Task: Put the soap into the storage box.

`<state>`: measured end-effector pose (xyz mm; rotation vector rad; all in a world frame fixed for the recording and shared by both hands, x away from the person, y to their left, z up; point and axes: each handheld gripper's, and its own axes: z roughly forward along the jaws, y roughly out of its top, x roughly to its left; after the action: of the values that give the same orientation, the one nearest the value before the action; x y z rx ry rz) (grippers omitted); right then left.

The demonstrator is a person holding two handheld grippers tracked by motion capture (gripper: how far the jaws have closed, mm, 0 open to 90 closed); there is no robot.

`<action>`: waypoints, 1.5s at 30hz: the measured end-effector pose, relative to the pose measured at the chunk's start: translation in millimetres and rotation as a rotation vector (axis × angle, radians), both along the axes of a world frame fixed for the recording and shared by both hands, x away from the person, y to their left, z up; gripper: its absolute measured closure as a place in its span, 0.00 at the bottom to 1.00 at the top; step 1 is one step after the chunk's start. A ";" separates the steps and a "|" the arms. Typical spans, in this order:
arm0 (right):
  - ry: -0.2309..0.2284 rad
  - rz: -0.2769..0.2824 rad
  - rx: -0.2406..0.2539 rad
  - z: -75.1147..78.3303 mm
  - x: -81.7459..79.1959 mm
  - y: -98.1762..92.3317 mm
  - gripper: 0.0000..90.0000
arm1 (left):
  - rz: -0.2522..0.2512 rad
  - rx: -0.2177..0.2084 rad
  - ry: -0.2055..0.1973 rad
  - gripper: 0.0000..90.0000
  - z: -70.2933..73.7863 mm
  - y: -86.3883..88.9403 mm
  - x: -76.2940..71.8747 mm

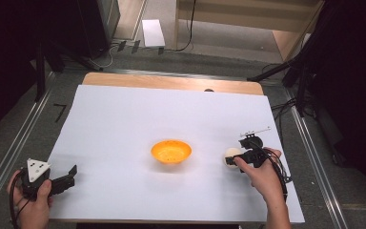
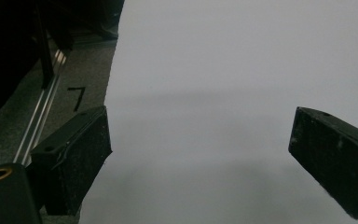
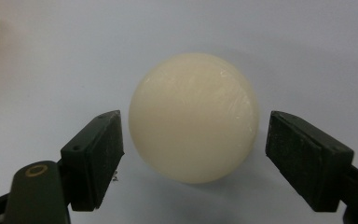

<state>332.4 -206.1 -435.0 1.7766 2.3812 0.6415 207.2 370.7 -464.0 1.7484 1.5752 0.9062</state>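
White tabletop [image 1: 124, 119], big and flat. Orange bowl [image 1: 171, 151] in the middle, nothing inside. Cream ball [image 3: 194, 116] near the bowl, between spread jaws of the right gripper [image 3: 193, 140], not pinched yet. Best to squeeze gently at the middle. Left gripper [image 2: 200, 144] spread too, holding nothing.

Cream ball [image 3: 194, 116]; orange bowl [image 1: 171, 151] (speckled inside); white table cover [image 1: 171, 109]; black grippers.
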 end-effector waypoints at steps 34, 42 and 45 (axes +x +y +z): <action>0.018 -0.008 -0.013 -10.0 11.3 7.9 0.27 | 0.000 -0.001 0.000 0.07 0.0 0.0 0.0; 0.000 0.001 -0.013 -2.7 11.2 12.1 0.28 | 0.000 -0.003 0.000 0.07 0.1 0.1 0.0; -0.005 0.018 -0.017 0.1 10.4 14.8 0.28 | -0.001 -0.002 -0.001 0.07 0.1 0.0 0.0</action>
<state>342.7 -191.4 -434.9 1.7473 2.3947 0.6250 207.2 370.7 -463.9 1.7468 1.5741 0.9049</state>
